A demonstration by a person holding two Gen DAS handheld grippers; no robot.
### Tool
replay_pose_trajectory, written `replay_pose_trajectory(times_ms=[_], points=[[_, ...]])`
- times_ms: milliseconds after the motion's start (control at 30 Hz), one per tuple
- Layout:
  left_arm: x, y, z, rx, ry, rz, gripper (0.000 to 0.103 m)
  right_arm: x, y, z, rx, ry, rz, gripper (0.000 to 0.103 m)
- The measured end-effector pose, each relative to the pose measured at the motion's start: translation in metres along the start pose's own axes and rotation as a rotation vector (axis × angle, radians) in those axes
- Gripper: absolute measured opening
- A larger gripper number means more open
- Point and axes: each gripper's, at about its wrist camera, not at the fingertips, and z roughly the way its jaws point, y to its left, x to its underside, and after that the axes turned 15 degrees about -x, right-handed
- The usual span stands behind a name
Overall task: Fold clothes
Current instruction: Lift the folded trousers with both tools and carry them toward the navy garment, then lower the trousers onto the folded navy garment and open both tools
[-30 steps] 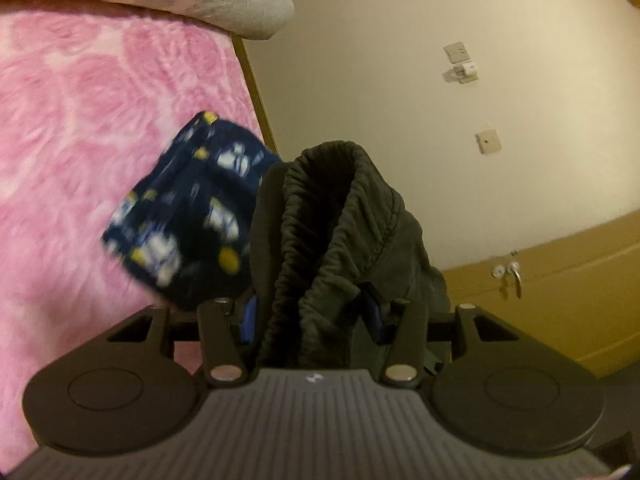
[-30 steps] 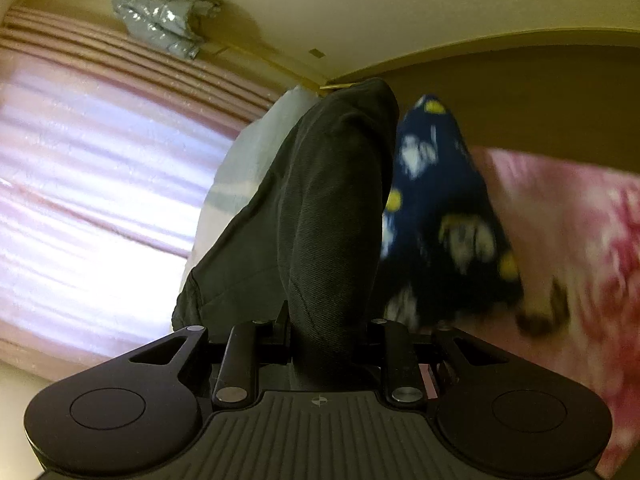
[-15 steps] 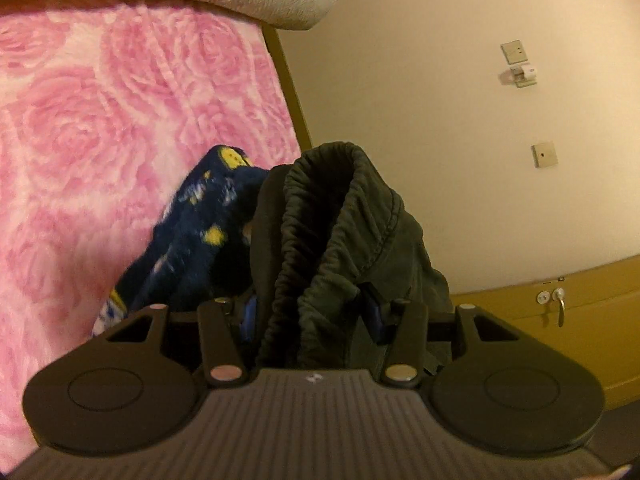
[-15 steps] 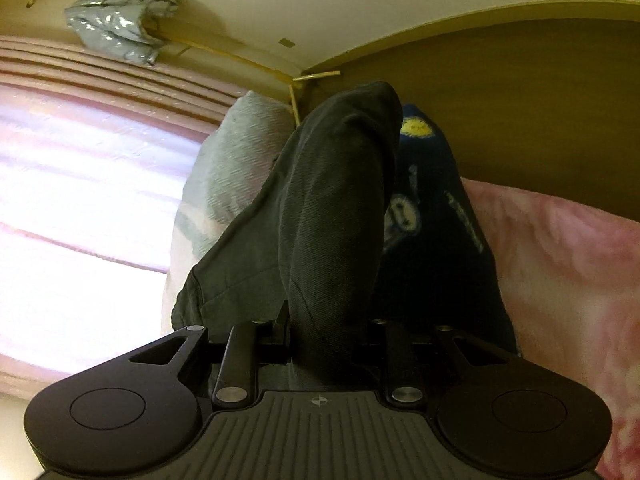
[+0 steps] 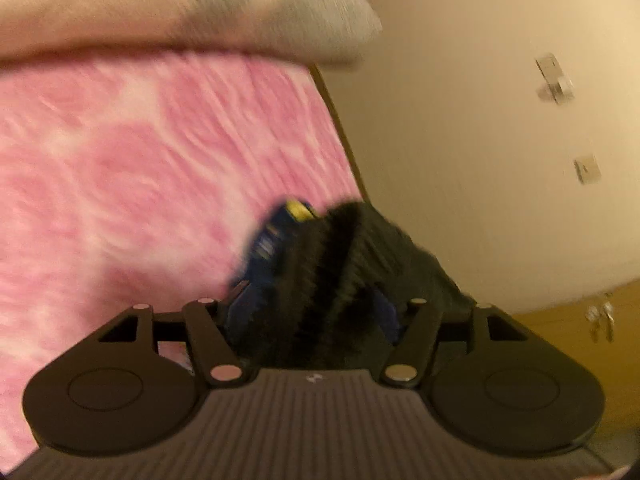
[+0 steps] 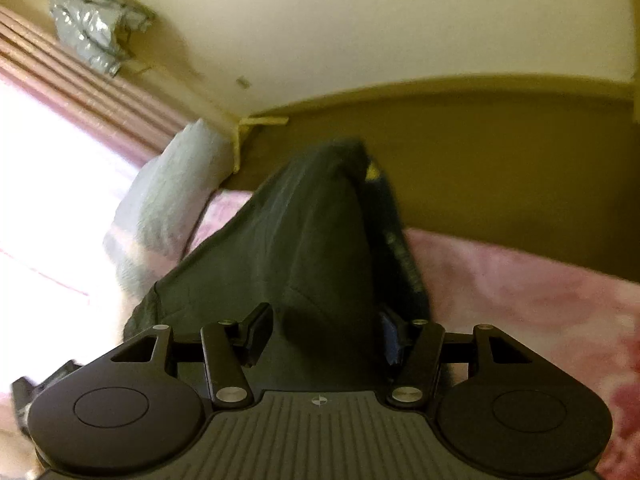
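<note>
Dark olive trousers (image 5: pixel 352 264) with a gathered waistband stand between the jaws of my left gripper (image 5: pixel 314 312), which are opening; the picture is blurred and the pads seem to have eased off the cloth. A navy patterned garment (image 5: pixel 276 232) lies just behind them on the pink blanket (image 5: pixel 120 200). In the right wrist view the same trousers (image 6: pixel 304 248) rise between the opening jaws of my right gripper (image 6: pixel 324 332); its left finger stands clear of the cloth. The navy garment (image 6: pixel 404 256) shows at the trousers' right edge.
A grey-and-pink pillow (image 5: pixel 200 8) lies at the head of the bed, also seen as the pillow (image 6: pixel 168 208) by the curtain (image 6: pixel 80 92). A wooden headboard (image 6: pixel 480 160) backs the bed. A wooden cabinet with keys (image 5: pixel 600 320) stands by the wall.
Both grippers have tipped down toward the bed. The right jaws have spread wide off the trousers; the left jaws have widened a little. The trousers sit lower in both views.
</note>
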Motion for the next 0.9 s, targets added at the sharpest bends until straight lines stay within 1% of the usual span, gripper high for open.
replay_pose_trajectory(times_ms=[33,67,100,133,200,233,267,300,333,400,467,567,633,667,700,733,800,833,900], points=[[0.002,0.002,-0.012,-0.030,-0.038,0.022,0.050,0.005,0.004,-0.008,0.022,-0.015,-0.022,0.058],[0.005,0.001,-0.024,-0.040,-0.072,0.068,0.035,0.011,0.009,-0.015,0.045,-0.024,-0.053,0.058],[0.010,-0.004,-0.035,-0.040,-0.088,0.118,0.024,0.018,0.014,-0.022,0.068,-0.032,-0.085,0.058],[0.016,-0.009,-0.044,-0.038,-0.099,0.167,0.021,0.024,0.020,-0.028,0.090,-0.038,-0.124,0.058],[0.031,-0.025,-0.052,-0.031,-0.105,0.272,0.012,0.037,0.036,-0.030,0.117,-0.031,-0.225,0.058],[0.039,-0.033,-0.056,-0.027,-0.107,0.324,0.012,0.044,0.044,-0.028,0.130,-0.019,-0.278,0.056],[0.048,-0.041,-0.057,-0.035,-0.116,0.375,0.012,0.053,0.051,-0.024,0.145,0.006,-0.329,0.052],[0.056,-0.046,-0.053,-0.061,-0.119,0.415,0.012,0.061,0.057,-0.021,0.158,0.031,-0.376,0.038],[0.063,-0.050,-0.047,-0.092,-0.119,0.451,0.012,0.069,0.061,-0.018,0.168,0.056,-0.416,0.033],[0.076,-0.054,-0.031,-0.161,-0.126,0.507,0.011,0.083,0.067,-0.011,0.196,0.097,-0.478,0.033],[0.079,-0.048,-0.016,-0.210,-0.135,0.523,0.010,0.092,0.058,-0.004,0.215,0.117,-0.502,0.033],[0.079,-0.042,0.003,-0.223,-0.135,0.497,0.011,0.101,0.042,0.011,0.234,0.145,-0.522,0.034],[0.078,-0.041,0.011,-0.230,-0.136,0.493,0.008,0.099,0.033,0.023,0.243,0.162,-0.523,0.034],[0.077,-0.043,0.014,-0.247,-0.144,0.496,0.006,0.097,0.030,0.026,0.246,0.169,-0.520,0.034],[0.076,-0.044,0.015,-0.254,-0.143,0.497,0.006,0.094,0.028,0.025,0.246,0.173,-0.511,0.033],[0.074,-0.045,0.016,-0.257,-0.137,0.498,0.006,0.091,0.028,0.024,0.247,0.182,-0.505,0.034],[0.069,-0.048,0.013,-0.270,-0.118,0.460,0.006,0.087,0.036,0.021,0.249,0.224,-0.510,0.034],[0.067,-0.052,0.008,-0.271,-0.122,0.456,0.005,0.083,0.040,0.019,0.249,0.237,-0.508,0.034],[0.062,-0.061,-0.004,-0.272,-0.141,0.458,0.006,0.069,0.052,0.016,0.238,0.233,-0.499,0.034]])
